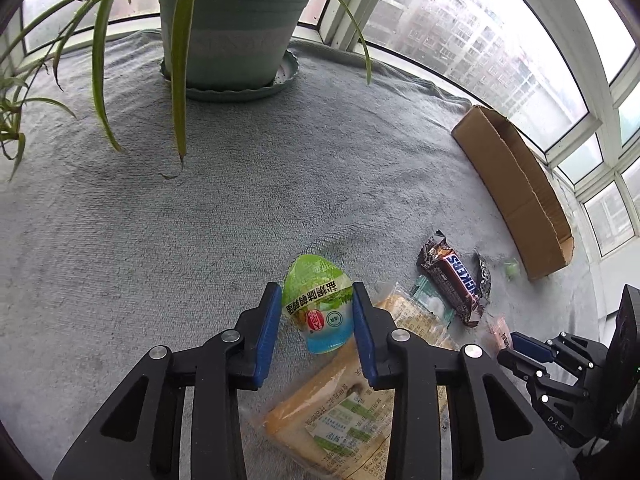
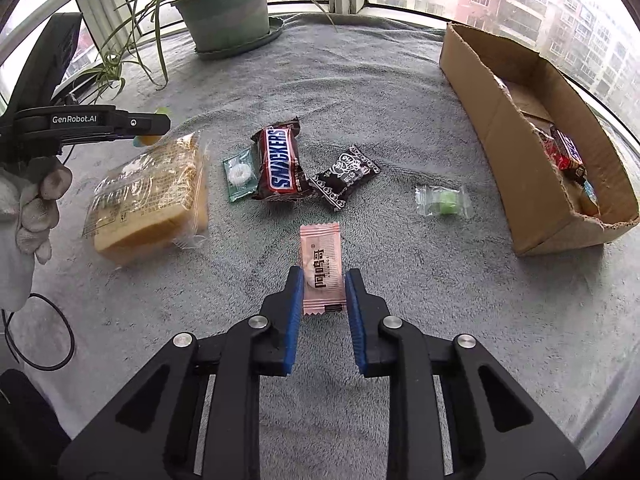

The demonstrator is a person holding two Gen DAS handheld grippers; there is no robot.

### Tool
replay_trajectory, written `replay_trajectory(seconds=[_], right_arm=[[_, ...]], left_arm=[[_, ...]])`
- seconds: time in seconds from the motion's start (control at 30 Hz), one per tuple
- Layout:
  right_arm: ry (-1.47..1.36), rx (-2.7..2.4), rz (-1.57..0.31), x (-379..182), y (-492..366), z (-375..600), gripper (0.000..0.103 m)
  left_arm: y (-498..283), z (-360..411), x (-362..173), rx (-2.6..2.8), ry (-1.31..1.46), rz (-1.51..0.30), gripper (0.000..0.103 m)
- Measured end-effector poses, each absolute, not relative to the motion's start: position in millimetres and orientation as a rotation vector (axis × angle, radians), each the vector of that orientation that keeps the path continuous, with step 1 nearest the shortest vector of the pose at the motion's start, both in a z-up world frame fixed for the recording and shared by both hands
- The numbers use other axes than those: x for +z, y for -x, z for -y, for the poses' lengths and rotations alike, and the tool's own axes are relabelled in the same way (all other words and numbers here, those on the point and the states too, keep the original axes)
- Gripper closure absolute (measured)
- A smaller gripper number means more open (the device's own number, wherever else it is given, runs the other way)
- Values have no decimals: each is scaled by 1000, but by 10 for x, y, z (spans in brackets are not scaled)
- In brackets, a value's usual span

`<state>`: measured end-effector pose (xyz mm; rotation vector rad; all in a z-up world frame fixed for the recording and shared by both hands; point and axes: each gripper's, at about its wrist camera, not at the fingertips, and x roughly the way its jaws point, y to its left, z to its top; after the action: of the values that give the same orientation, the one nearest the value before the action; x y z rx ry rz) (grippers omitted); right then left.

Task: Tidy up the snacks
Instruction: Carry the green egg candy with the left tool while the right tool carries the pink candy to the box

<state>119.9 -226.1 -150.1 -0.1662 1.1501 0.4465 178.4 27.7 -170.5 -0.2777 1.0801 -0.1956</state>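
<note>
On the grey towel (image 2: 400,92) that covers the worktop, the snacks lie spread out, with a cardboard box (image 2: 516,160) at the right edge by the window. The left tongs (image 1: 316,312) pinch a green jelly cup (image 1: 316,304) between their blue pads, and the cup looks lifted off the towel, above a wrapped cake (image 2: 156,196). The right tongs (image 2: 322,292) pinch a pink sachet (image 2: 321,268), with the pads pressed on its two long edges and its far end pointing away from the camera.

To the left of the box and apart from it lies a clear-wrapped green candy (image 2: 444,200). Farther left sit a small black packet (image 2: 346,176), then a Snickers bar (image 2: 278,164) touching it, then a green mint wrapper (image 2: 239,174) tucked against the bar. The cake lies farthest from the box, near a gloved hand (image 2: 38,208) on the left tongs' grip. Inside the box, a few wrapped snacks are already gathered at its near end. A potted plant (image 2: 224,20) stands at the back of the towel, well to the left of the box.
</note>
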Motion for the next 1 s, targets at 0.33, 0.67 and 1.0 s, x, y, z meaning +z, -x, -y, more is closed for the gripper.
replay_trajectory(seconds=[0.33,0.67,1.0], right_arm=[[109,397,-1069,-1165,-1264,2567,81],[76,308,-988,-828,-1473,3088,81],[91,236,-924,-564,-1935,3537,81]], left_arm=[[-1759,-142,-1389,-245,298,-1015,70],[-1819,220,-1123,-327,292,-970,70],[-2058,867,-910,-425,237,-932,70]])
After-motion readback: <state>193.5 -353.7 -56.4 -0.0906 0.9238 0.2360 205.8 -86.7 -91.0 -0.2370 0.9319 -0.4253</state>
